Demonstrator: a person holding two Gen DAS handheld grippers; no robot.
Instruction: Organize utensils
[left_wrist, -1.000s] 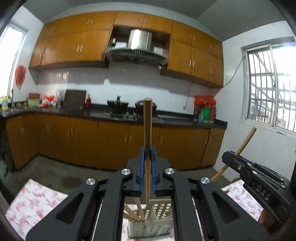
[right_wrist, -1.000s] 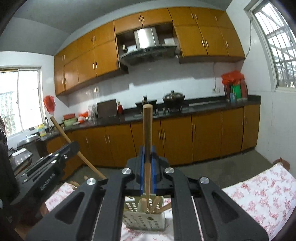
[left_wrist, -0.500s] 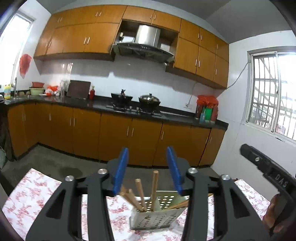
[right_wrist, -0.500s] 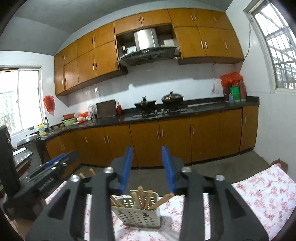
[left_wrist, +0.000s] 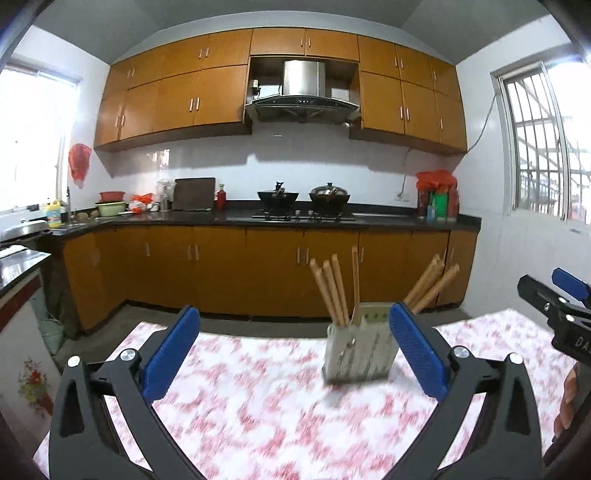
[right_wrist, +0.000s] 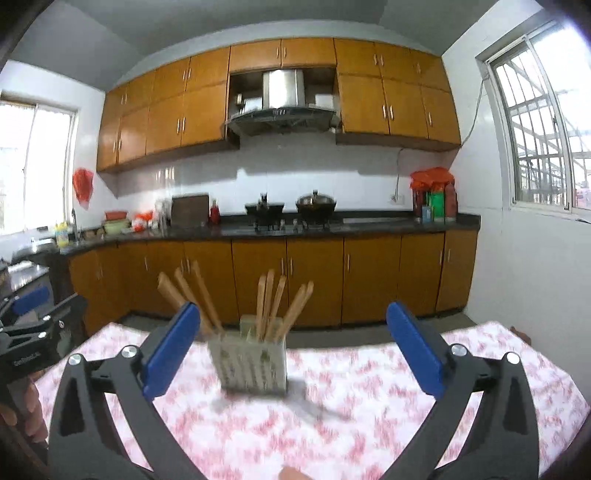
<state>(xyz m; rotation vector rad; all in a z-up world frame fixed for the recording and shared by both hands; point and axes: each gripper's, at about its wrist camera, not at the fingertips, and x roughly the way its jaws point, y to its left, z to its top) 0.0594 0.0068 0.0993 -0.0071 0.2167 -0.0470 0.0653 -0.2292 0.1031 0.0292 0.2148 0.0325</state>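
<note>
The utensil holder (left_wrist: 357, 343) stands upright on the floral tablecloth (left_wrist: 258, 406), which serves as the landmark here; wooden chopsticks (left_wrist: 334, 291) stick up out of the holder and fan out to both sides, with another bunch (left_wrist: 430, 282) leaning toward the window side; the left gripper (left_wrist: 293, 354) is spread wide with nothing between its blue pads (left_wrist: 170, 354), set back from the holder; the right gripper (right_wrist: 291, 354) is likewise wide apart and holds nothing, the holder (right_wrist: 255, 363) between its fingers in view; behind the holder runs a dark kitchen counter (left_wrist: 295, 218); the tablecloth is motion-blurred.
</note>
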